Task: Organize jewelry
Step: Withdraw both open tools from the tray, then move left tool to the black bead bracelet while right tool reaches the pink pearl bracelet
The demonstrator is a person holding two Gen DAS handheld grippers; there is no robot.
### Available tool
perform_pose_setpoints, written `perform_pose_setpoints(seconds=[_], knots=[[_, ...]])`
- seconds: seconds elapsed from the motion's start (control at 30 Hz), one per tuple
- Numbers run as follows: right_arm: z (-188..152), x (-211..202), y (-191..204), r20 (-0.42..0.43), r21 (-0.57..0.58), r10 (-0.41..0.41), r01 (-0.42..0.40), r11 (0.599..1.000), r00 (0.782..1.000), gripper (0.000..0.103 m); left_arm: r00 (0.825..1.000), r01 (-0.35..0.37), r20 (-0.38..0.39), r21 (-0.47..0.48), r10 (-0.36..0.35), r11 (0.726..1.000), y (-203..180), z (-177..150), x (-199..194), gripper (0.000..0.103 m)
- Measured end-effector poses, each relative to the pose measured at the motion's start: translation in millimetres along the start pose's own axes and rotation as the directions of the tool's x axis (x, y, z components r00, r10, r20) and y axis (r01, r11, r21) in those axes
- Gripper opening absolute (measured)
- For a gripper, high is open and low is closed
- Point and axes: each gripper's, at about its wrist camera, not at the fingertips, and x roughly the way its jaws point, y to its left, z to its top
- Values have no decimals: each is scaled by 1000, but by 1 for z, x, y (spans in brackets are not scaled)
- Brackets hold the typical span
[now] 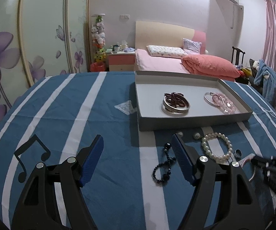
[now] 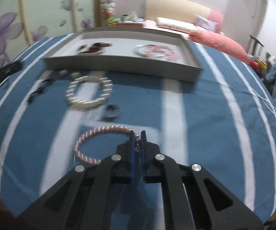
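On a blue cloth (image 1: 47,115) with broad white stripes, the left gripper (image 1: 137,149) points down at a slant over the fabric, its ridged blue pads spread wide with nothing between them. Just right of it lies a string of small dark beads (image 1: 164,164), then a loop of round, glossy white pearls (image 1: 216,146) and a plain grey ring (image 1: 238,152). Behind them sits a shallow grey cardboard tray (image 1: 195,123), straight-walled, holding a metal bangle with dark red beads (image 1: 175,103) and a thin silver hoop beside pale pink beads (image 1: 220,101). Near the right edge of the spread, the right gripper (image 2: 137,134) tilts steeply down, its jaws pinched onto the twisted pink-and-white rope bracelet (image 2: 92,140), which lies flat on a white stripe in front of the tray.
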Motion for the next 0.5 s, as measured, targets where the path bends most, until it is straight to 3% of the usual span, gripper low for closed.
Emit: perform_pose_setpoints(seconds=[0.13, 0.3, 0.5], knots=[[16, 16, -27, -2, 54, -45, 45, 998, 999, 7, 1000, 24, -16, 13, -24, 1000, -6, -3, 3, 73], [36, 32, -32, 6, 64, -12, 12, 998, 1000, 7, 998, 50, -51, 40, -48, 998, -14, -7, 8, 73], [35, 29, -35, 8, 73, -5, 4, 997, 1000, 18, 994, 67, -97, 80, -59, 995, -21, -13, 14, 73]])
